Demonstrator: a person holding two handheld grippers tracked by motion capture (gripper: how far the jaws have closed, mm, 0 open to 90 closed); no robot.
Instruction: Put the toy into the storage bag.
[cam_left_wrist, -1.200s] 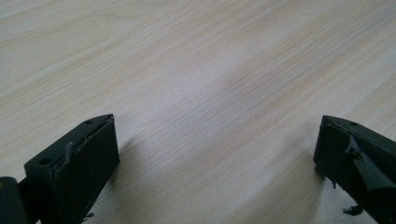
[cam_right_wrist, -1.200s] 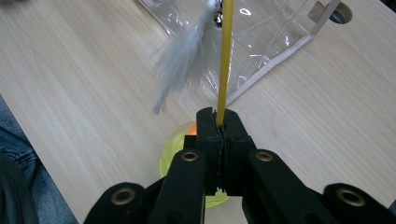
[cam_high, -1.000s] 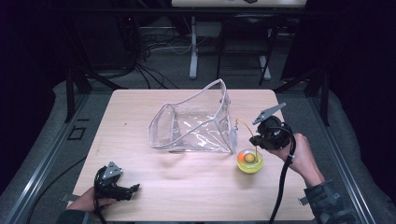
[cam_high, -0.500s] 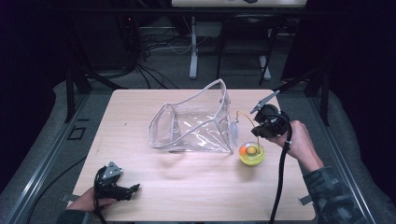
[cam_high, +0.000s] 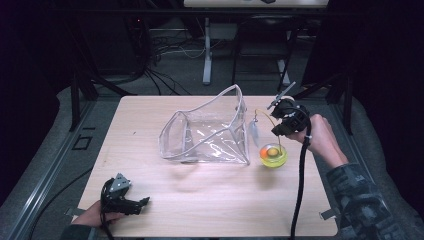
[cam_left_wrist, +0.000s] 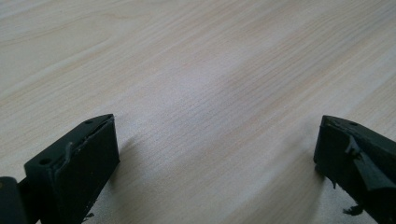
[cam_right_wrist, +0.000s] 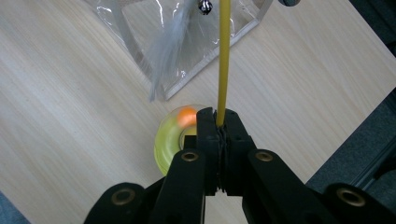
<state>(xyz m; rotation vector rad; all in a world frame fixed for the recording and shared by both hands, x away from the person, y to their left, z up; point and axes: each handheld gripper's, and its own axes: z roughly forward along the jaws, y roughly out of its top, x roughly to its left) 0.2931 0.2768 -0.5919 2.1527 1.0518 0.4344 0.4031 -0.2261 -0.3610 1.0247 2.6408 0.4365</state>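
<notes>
A yellow round toy base (cam_high: 273, 156) with an orange ball (cam_right_wrist: 187, 114) in it sits just right of a clear plastic bag (cam_high: 210, 132) on the wooden table (cam_high: 210, 200). A thin yellow wand (cam_right_wrist: 224, 56) rises from the base and carries a grey feather (cam_right_wrist: 168, 51) and a small bell (cam_right_wrist: 204, 5). My right gripper (cam_right_wrist: 219, 116) is shut on the wand just above the base. In the high view, the right gripper (cam_high: 280, 132) is over the base. The left gripper (cam_high: 145, 201) lies at the table's front left, open (cam_left_wrist: 215, 140) over bare wood.
The bag stands open in the middle of the table, its corner close to the feather (cam_high: 254, 134). The table's right edge (cam_high: 320, 165) is near the right hand. Dark floor, cables and a stand leg (cam_high: 206, 50) lie beyond the far edge.
My right gripper has moved up and toward the table's far side with the wand in its grip, and the yellow base has shifted the same way. The left gripper has stayed put.
</notes>
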